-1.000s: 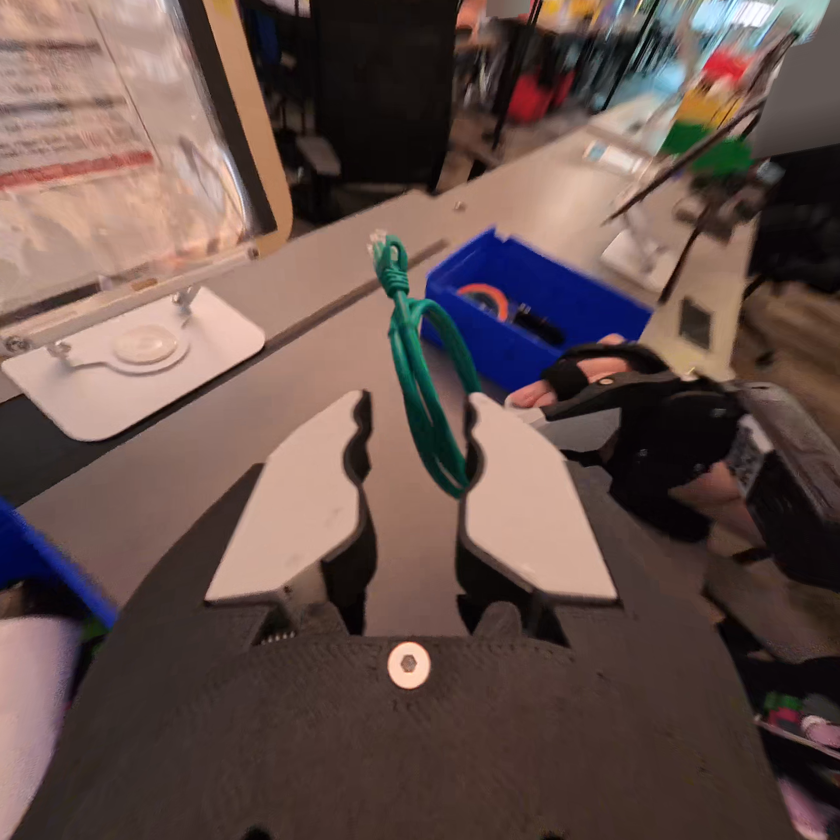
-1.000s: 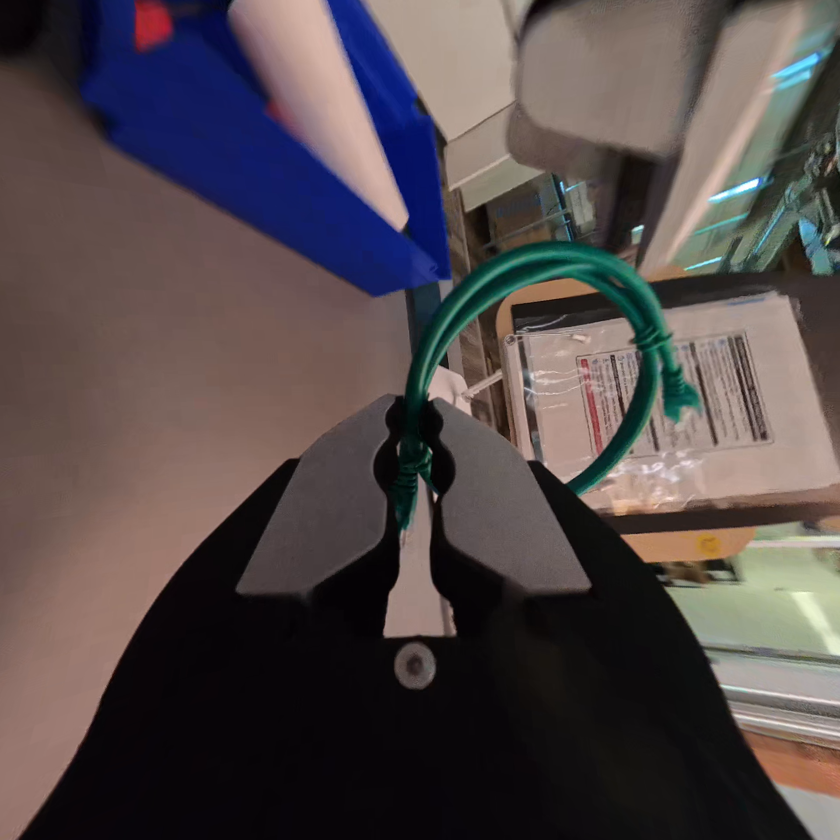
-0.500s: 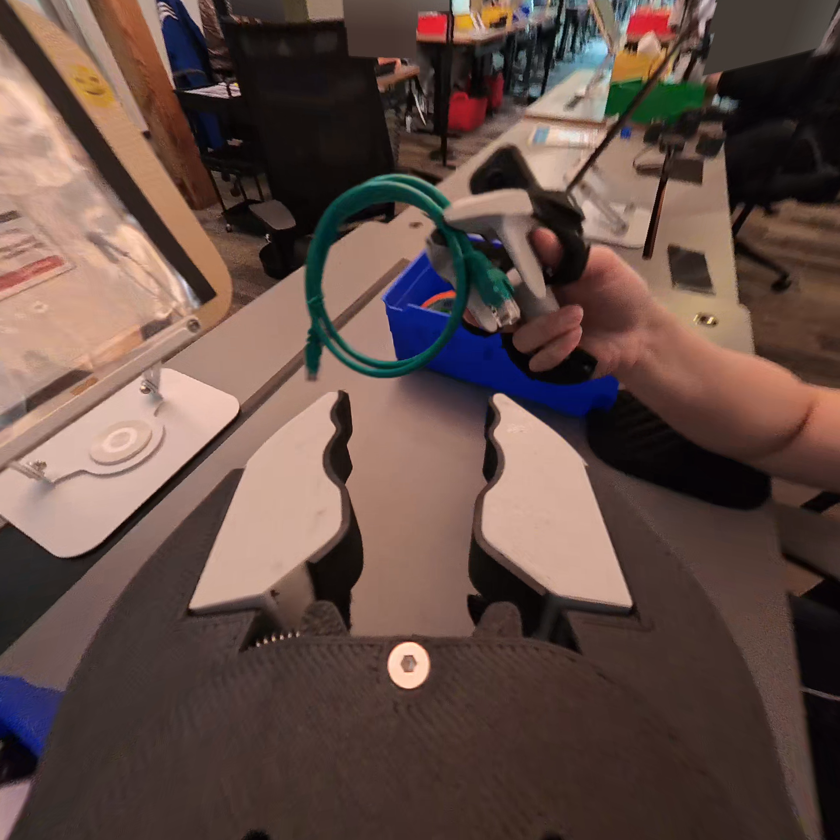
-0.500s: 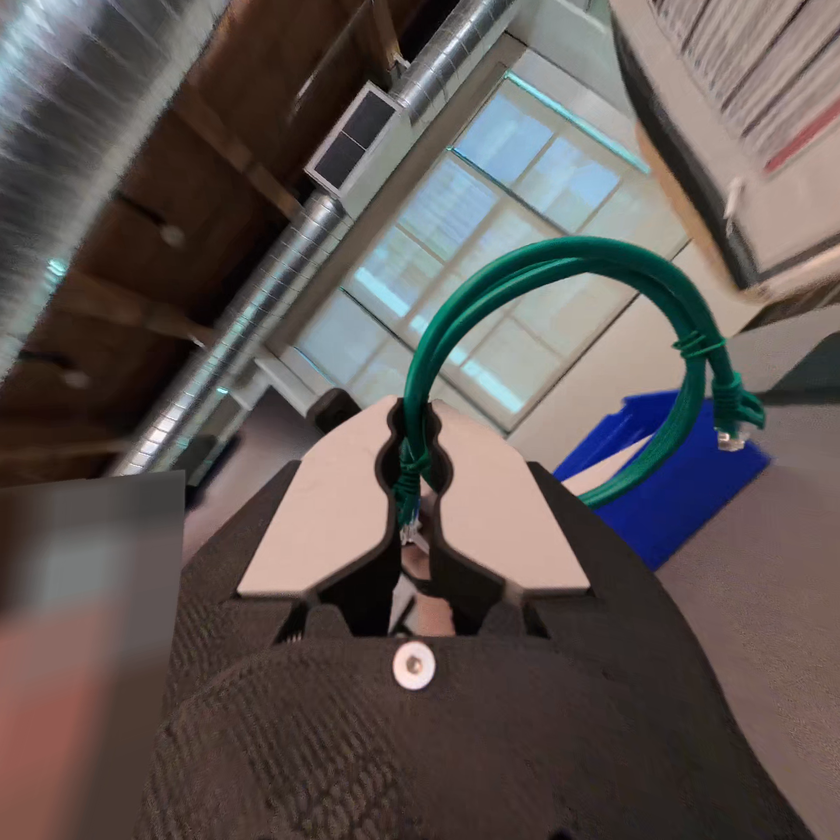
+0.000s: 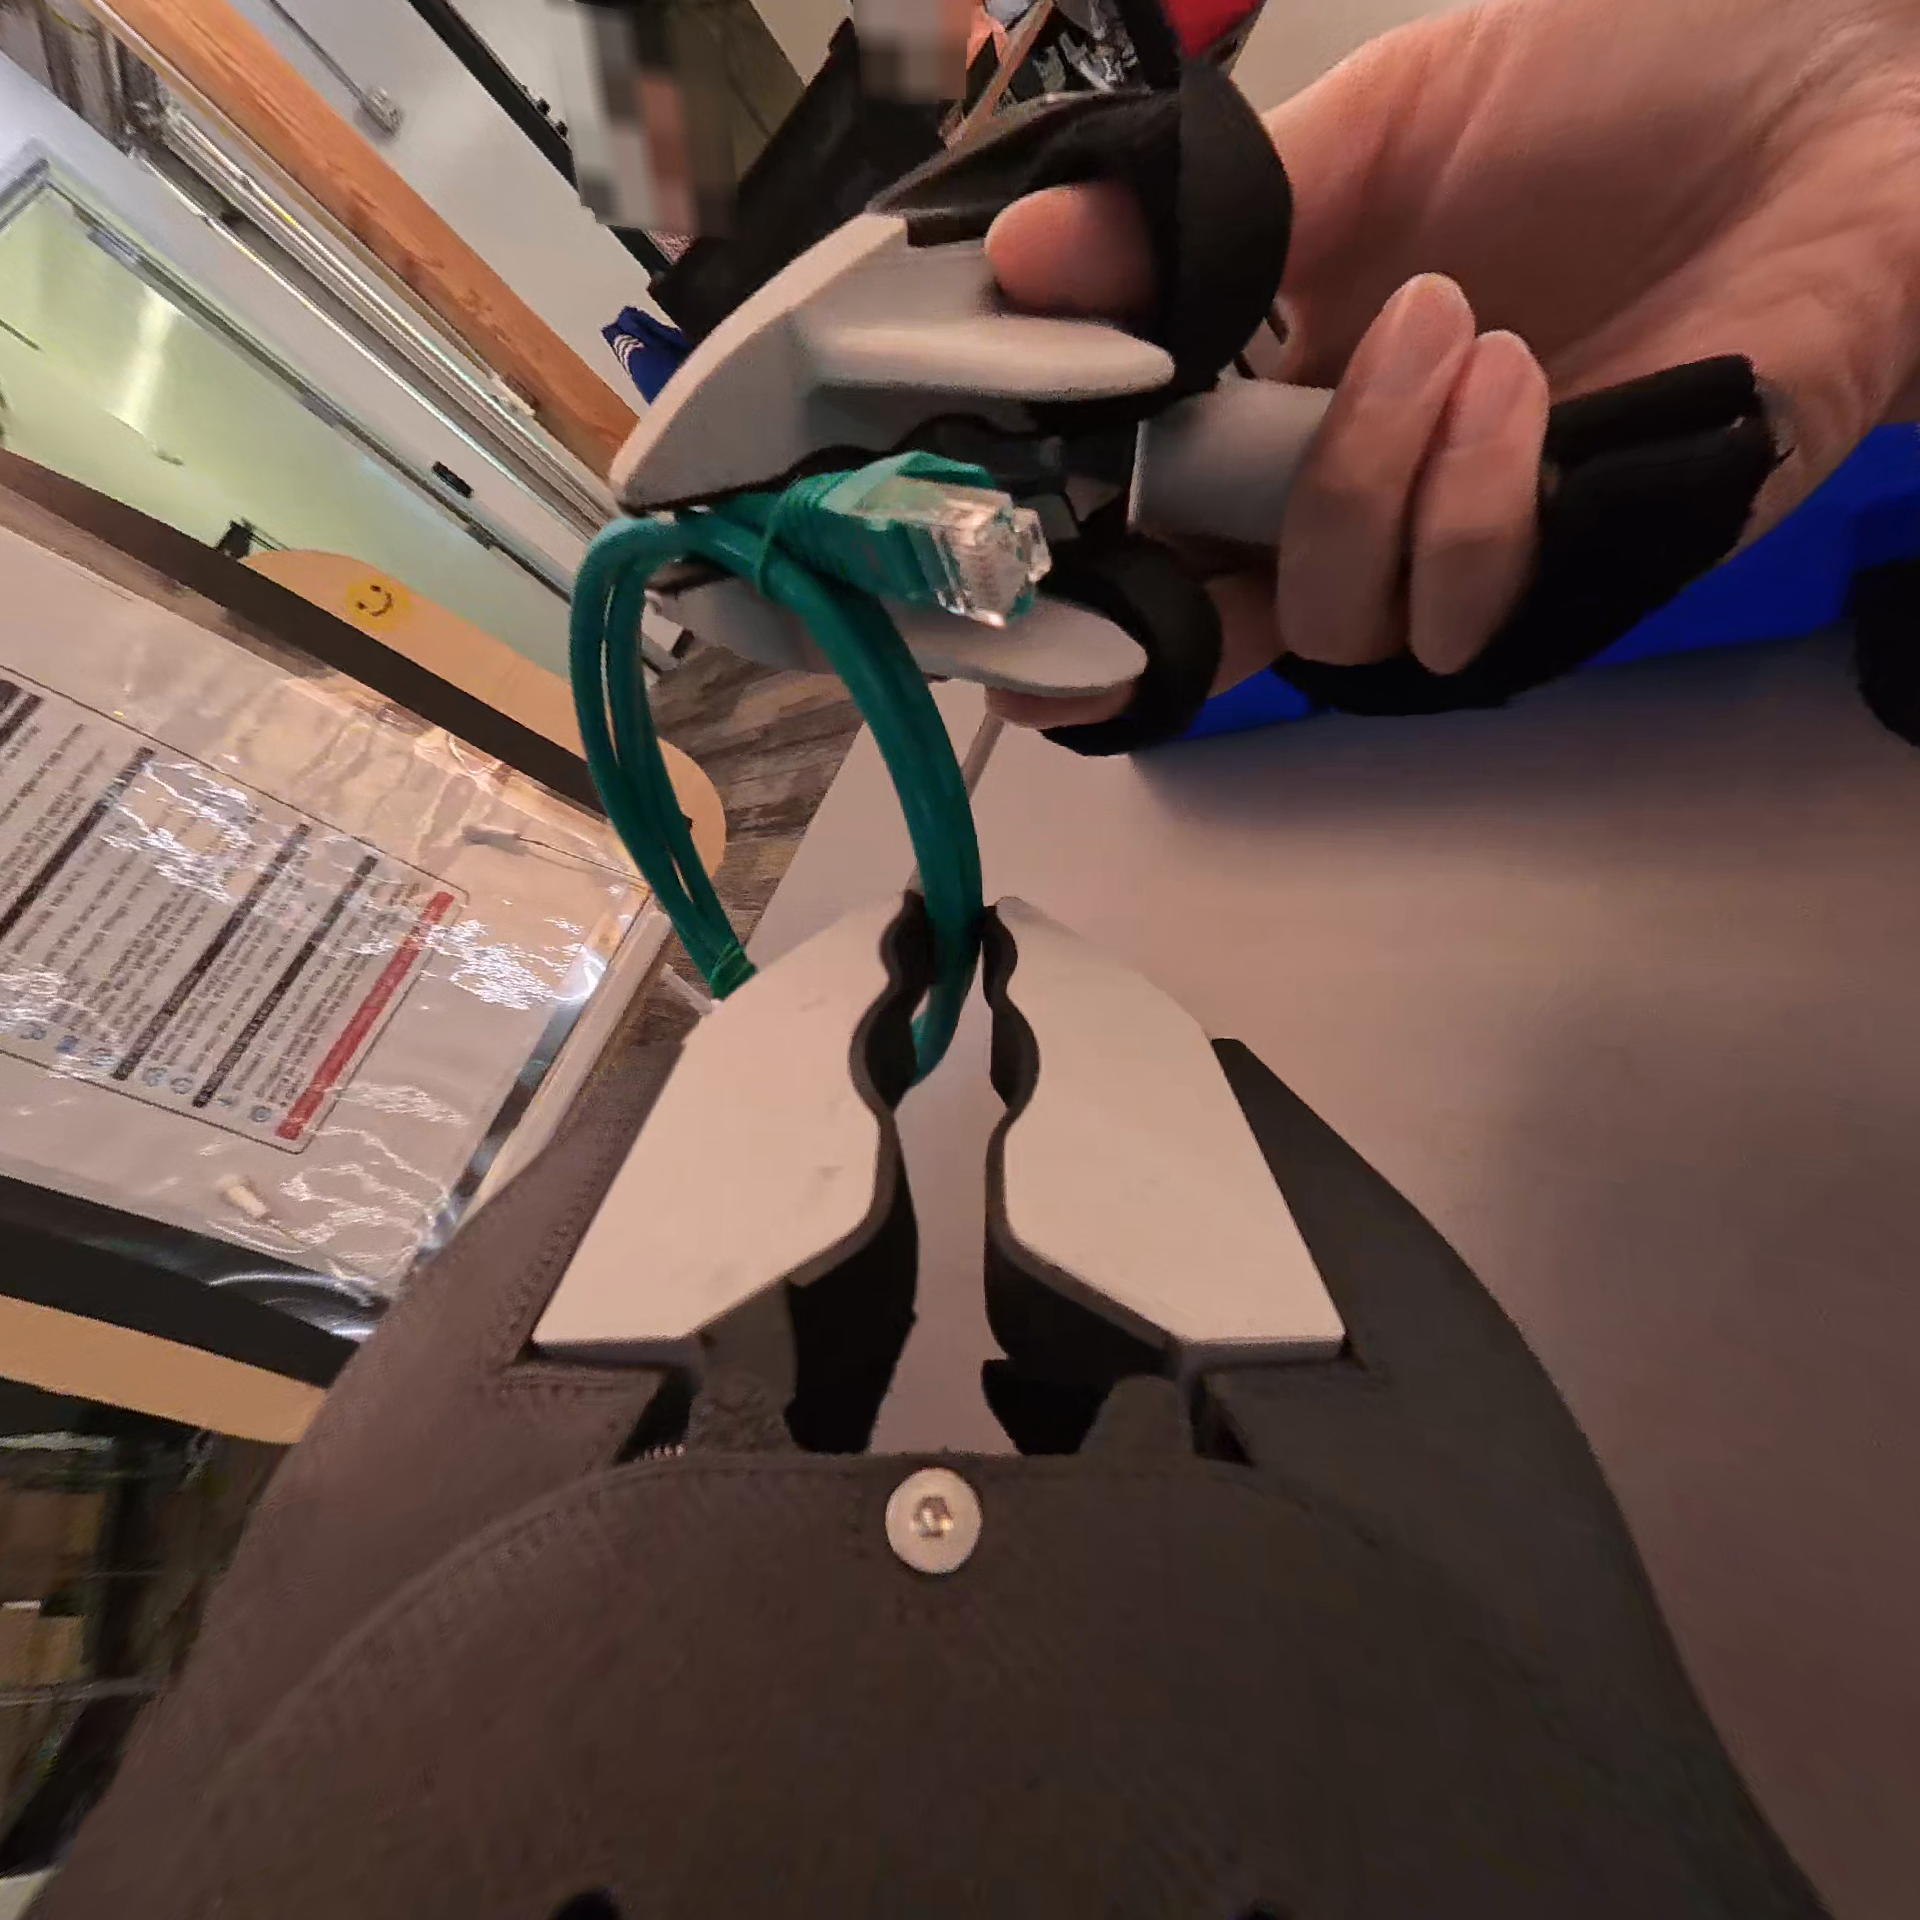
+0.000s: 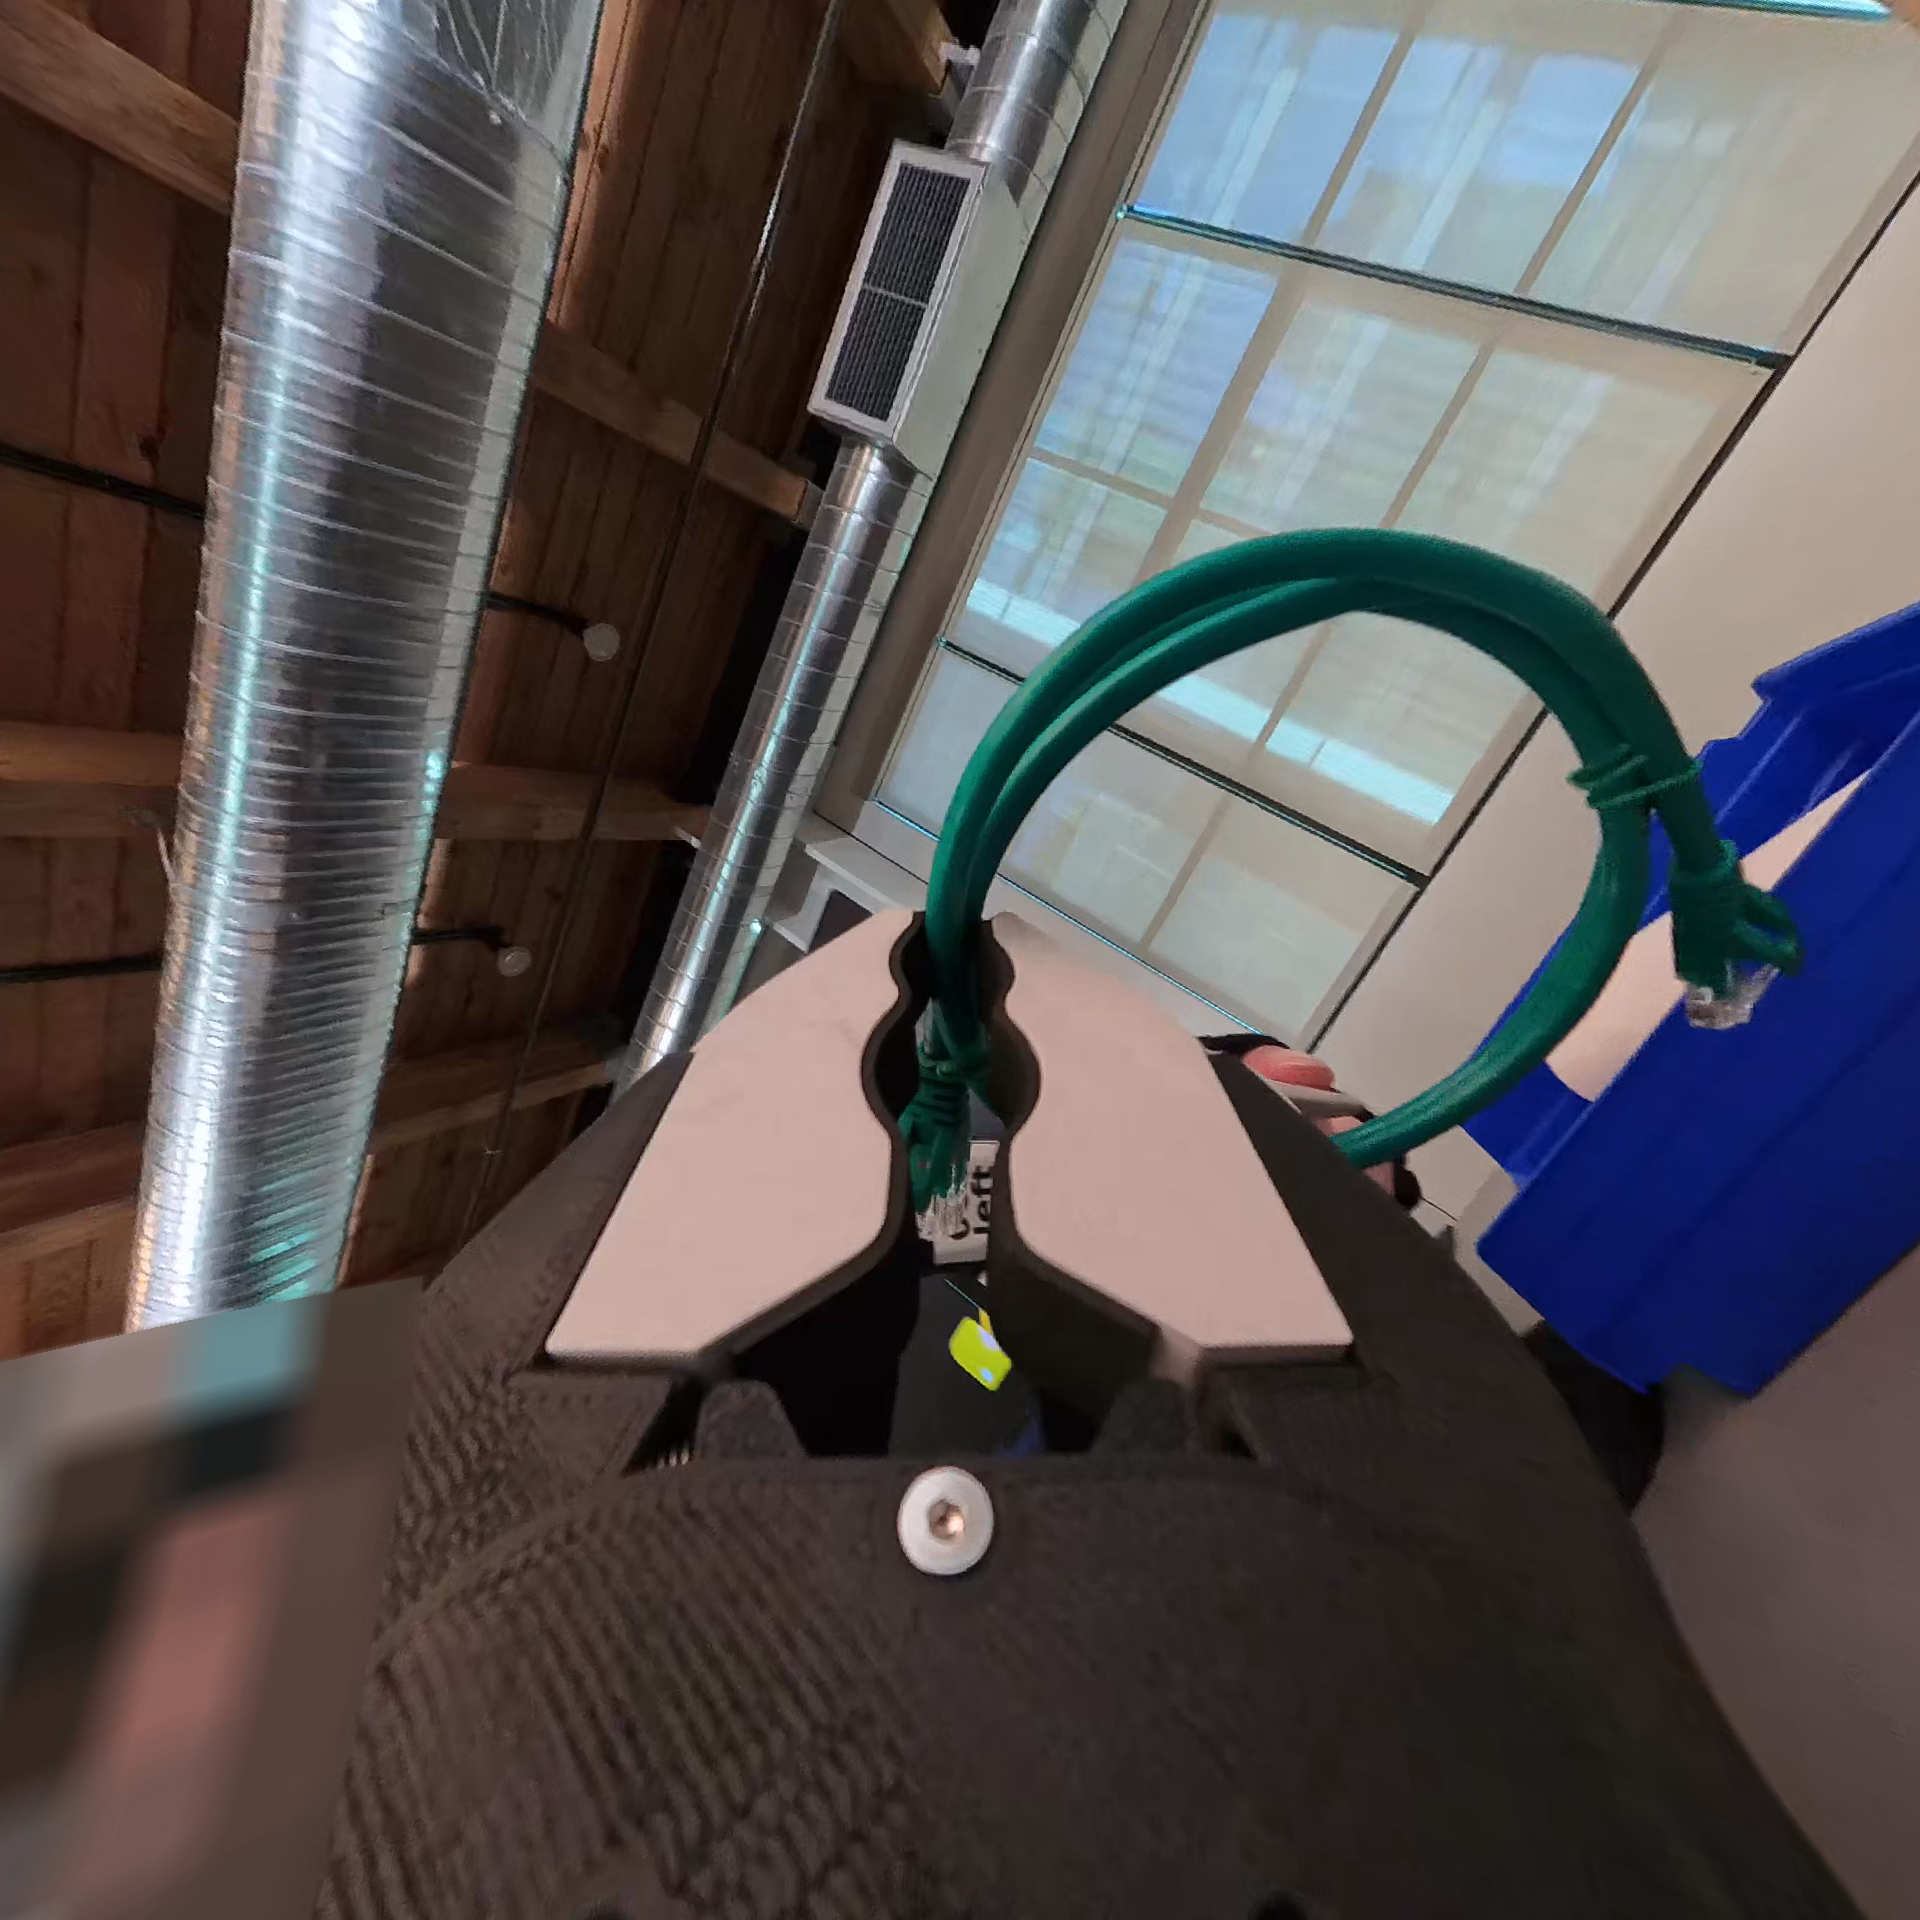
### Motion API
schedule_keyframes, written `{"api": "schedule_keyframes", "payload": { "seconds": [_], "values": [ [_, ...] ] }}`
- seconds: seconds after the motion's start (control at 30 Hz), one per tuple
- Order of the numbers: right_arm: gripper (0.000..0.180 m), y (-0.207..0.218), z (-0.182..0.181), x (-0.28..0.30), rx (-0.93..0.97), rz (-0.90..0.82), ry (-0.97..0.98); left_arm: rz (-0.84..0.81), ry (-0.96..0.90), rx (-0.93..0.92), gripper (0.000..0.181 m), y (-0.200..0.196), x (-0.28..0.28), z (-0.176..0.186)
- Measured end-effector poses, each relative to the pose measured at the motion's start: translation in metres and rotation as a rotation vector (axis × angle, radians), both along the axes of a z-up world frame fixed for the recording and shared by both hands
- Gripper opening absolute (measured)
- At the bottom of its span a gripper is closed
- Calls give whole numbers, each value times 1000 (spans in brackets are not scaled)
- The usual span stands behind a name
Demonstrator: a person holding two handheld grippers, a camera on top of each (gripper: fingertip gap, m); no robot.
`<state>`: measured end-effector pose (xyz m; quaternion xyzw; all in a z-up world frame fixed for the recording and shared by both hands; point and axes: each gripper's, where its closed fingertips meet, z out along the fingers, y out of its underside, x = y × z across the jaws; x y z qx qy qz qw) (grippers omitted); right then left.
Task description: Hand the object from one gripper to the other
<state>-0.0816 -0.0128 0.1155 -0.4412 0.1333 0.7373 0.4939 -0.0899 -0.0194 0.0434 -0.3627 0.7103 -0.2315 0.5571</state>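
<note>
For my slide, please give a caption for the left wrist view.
Green cable spans both grippers: right clamps it, left closes around it.

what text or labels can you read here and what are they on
Printed sheet in a clear plastic sleeve: rows of black and red print; I do not quote writing.
Small round yellow sticker on the tan board: a drawn face, no words.
White label behind the right claw: partly hidden, not quoted.
Green coiled network cable: no print visible.

Grey tabletop (image 5: pixel 1455 935), blue bin (image 6: pixel 1704 1195), paned windows (image 6: pixel 1351 468), silver ducts (image 6: pixel 343 623) under wooden ceiling beams (image 6: pixel 94 748)
</note>
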Motion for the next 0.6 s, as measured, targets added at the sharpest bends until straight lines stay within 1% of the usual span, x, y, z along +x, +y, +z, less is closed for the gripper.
{"api": "schedule_keyframes", "payload": {
  "seconds": [0.03, 0.07, 0.2, 0.27, 0.33, 0.43, 0.5, 0.53, 0.6],
  "values": [
    [12, 0, 0, 1, -3, 1, 17, -3, -7, -7, 9, 0, 0, 1],
    [8, 0, 1, 2, -6, 2, 35, -4, -14, -5, 9, 0, 0, 2],
    [9, -2, 7, 8, 14, -18, 78, 33, -65, 36, 6, 4, -4, 18],
    [15, -4, 13, 9, 49, -60, 19, 50, -120, 18, 5, 7, -10, 35],
    [22, -9, 20, 7, 91, -97, -67, 57, -155, -51, 5, 12, -20, 52],
    [29, -19, 34, 4, 172, -170, -192, 30, -223, -202, 5, 22, -39, 80],
    [34, -25, 41, -1, 253, -240, -319, -47, -277, -356, 5, 23, -54, 100],
    [35, -26, 42, -6, 299, -290, -415, -98, -306, -459, 5, 22, -61, 110],
    [39, -26, 37, -19, 398, -431, -685, -219, -351, -700, 5, 19, -74, 129]
  ]
}}
